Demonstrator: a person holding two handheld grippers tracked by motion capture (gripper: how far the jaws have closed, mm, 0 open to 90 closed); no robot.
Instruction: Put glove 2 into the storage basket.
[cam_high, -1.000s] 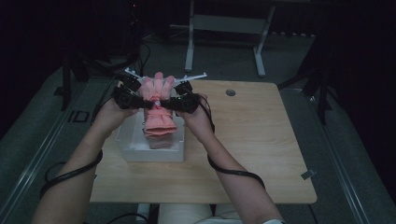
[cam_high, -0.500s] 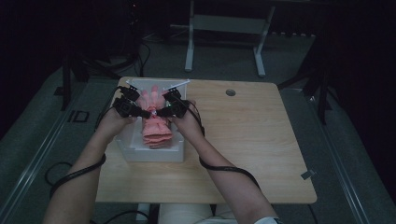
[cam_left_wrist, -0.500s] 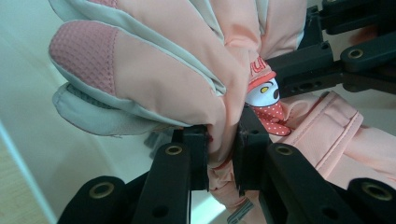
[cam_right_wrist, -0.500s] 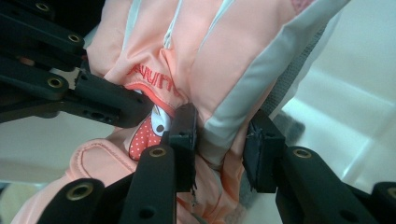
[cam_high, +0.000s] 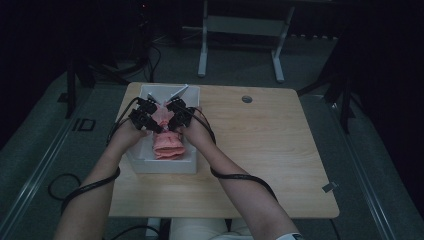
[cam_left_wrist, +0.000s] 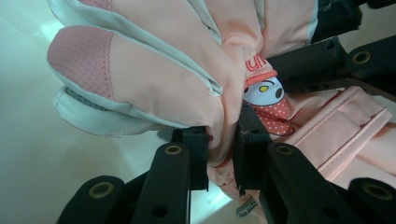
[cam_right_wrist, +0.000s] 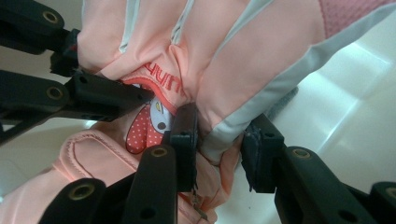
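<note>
Both tools, left (cam_high: 141, 116) & right (cam_high: 178, 114), clamped on pink glove (cam_high: 167, 145) inside white bin (cam_high: 150, 165); worktop (cam_high: 265, 150) right side free; dark room.

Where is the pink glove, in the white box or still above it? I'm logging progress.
Partly in: the pink glove lies low inside the white box, cuff end down, fingers held between both grippers.

We read one bit of text: red letters on the pink glove (cam_left_wrist: 187, 88), just above its cartoon face print (cam_left_wrist: 266, 95). They're partly folded in and upside down in the right gripper view; "uun" is all we make out (cam_right_wrist: 161, 77). The full word isn't readable.
</note>
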